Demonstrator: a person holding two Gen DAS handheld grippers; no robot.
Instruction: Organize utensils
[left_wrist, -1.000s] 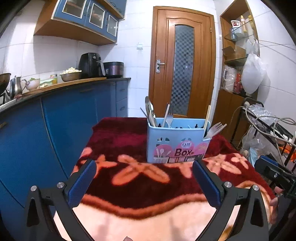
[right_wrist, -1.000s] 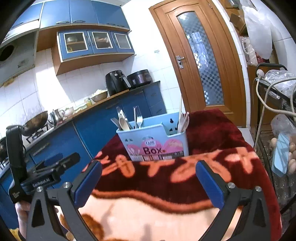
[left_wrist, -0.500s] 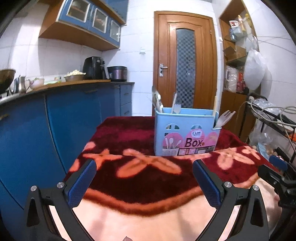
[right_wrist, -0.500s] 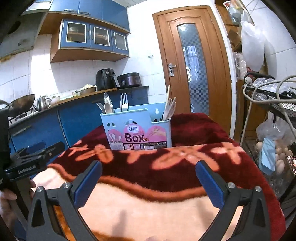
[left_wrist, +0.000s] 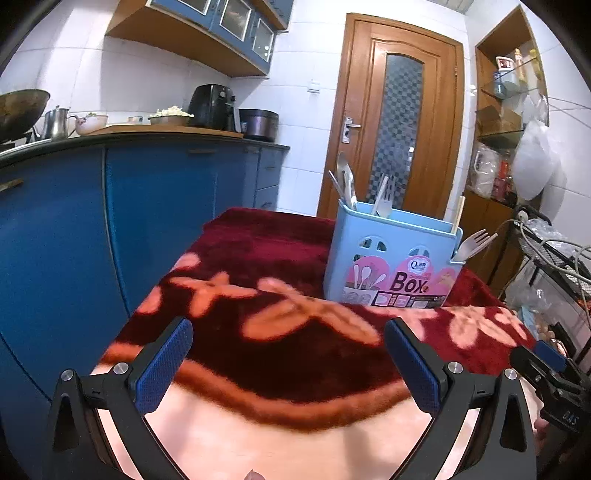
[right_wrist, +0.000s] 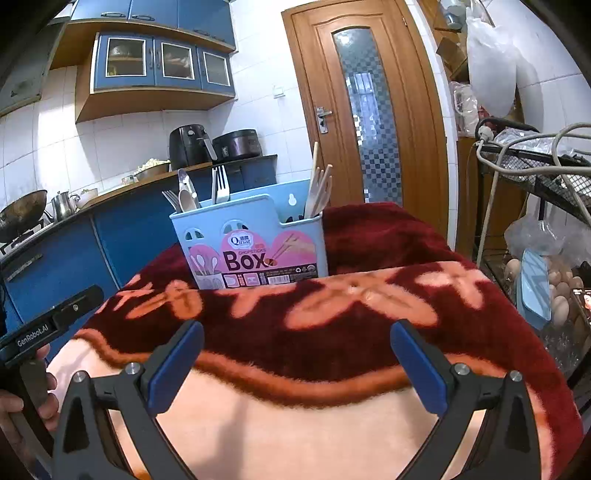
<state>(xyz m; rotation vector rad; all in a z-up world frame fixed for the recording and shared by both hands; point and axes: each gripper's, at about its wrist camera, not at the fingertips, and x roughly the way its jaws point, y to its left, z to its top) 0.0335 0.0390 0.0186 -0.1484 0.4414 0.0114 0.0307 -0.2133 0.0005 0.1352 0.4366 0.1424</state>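
Both cameras have tilted since a second ago, and the light blue utensil box (left_wrist: 393, 258) now sits to the right of centre in the left wrist view, with the blanket's near edge dipping lower in frame. Left gripper (left_wrist: 290, 360) is spread wide and holds nothing — its blue pads (left_wrist: 162, 363) hover over the dark red flowered blanket (left_wrist: 266, 325), well short of the box. Right gripper (right_wrist: 297, 363) is likewise wide apart and empty, also over the blanket in front of the box. Inside the box, metal spoons (right_wrist: 186, 195) and forks (right_wrist: 220, 184) stand upright at its left end, and wooden utensils (right_wrist: 319, 188) stand at its right end. Left of the box runs a blue kitchen counter (left_wrist: 110, 206) carrying a black air fryer (right_wrist: 190, 146). Behind the box is a wooden door (left_wrist: 400, 118). A hand (right_wrist: 26, 398) grips the left gripper's handle at the edge of the right wrist view.
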